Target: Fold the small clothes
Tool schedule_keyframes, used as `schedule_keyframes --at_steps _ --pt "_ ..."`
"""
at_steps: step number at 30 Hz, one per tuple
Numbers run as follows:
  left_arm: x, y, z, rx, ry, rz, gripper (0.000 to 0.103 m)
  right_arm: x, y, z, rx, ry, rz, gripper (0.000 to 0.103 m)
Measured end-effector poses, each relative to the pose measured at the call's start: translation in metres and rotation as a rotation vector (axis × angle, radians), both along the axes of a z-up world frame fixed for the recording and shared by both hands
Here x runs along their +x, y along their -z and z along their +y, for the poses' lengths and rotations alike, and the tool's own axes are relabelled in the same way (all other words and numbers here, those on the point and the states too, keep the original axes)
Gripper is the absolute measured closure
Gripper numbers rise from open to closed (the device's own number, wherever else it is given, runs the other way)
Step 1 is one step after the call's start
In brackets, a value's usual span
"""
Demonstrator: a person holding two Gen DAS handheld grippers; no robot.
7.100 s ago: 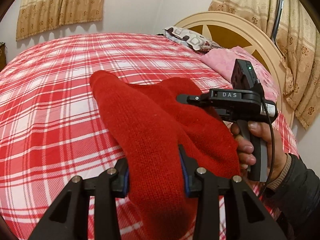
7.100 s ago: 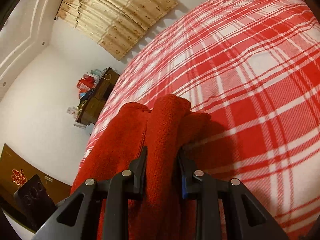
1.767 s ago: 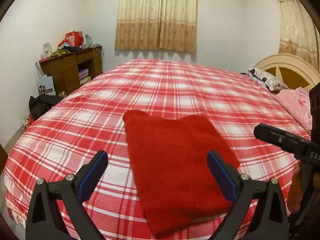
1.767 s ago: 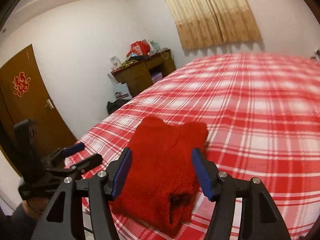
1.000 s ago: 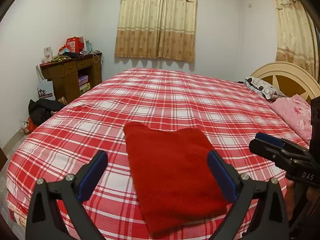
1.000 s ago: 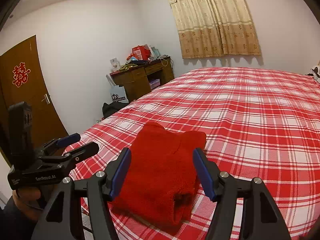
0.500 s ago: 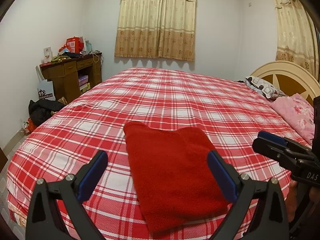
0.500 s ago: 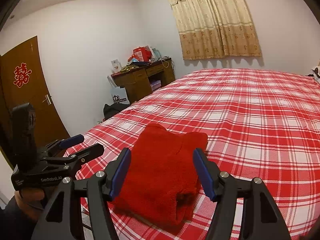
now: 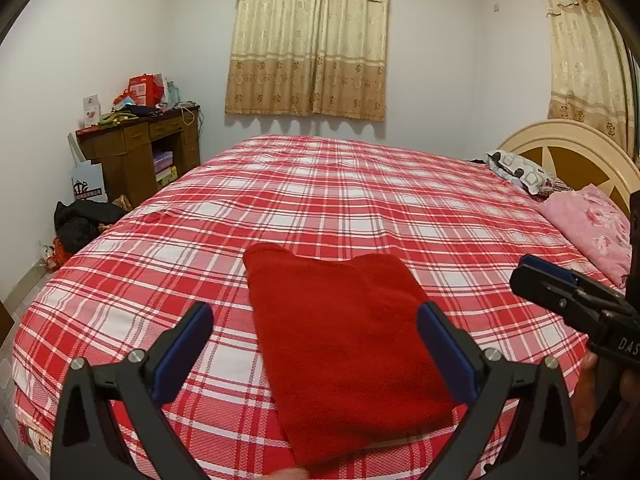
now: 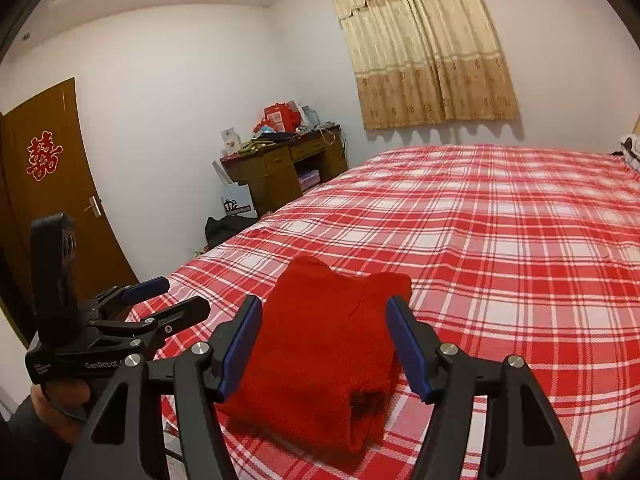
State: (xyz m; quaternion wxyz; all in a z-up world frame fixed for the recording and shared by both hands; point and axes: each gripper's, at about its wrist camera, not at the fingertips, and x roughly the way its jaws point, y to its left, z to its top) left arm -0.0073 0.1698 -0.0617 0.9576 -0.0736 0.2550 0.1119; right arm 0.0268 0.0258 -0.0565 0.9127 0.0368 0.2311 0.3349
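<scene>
A red knitted garment (image 9: 344, 340) lies folded into a flat rectangle near the front edge of the bed (image 9: 360, 200). My left gripper (image 9: 316, 344) hovers above and short of it, jaws wide open, nothing between the pads. In the right wrist view the same folded garment (image 10: 320, 352) shows its thick folded edge at the front right. My right gripper (image 10: 324, 344) also stands open over it without touching. Each gripper appears in the other's view: the right gripper (image 9: 568, 300) at the right edge, the left gripper (image 10: 160, 304) at the left, held by a hand.
The bed wears a red and white plaid sheet. A pink pillow (image 9: 592, 228) and a patterned pillow (image 9: 520, 172) lie by the cream headboard (image 9: 572, 148). A cluttered wooden desk (image 9: 140, 148) stands at the left wall, a dark bag (image 9: 84, 220) on the floor. A brown door (image 10: 44, 184) is left.
Both grippers, once shut on the raised red garment, have let it go and drawn back; it lies folded flat. Over the last second nothing has visibly moved.
</scene>
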Motion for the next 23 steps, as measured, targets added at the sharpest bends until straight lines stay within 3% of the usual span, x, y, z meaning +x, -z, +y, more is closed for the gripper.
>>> schedule_keyframes --at_steps 23 --pt "0.000 0.004 0.011 0.030 -0.061 0.012 0.000 -0.005 0.008 0.012 -0.028 -0.034 0.024 0.037"
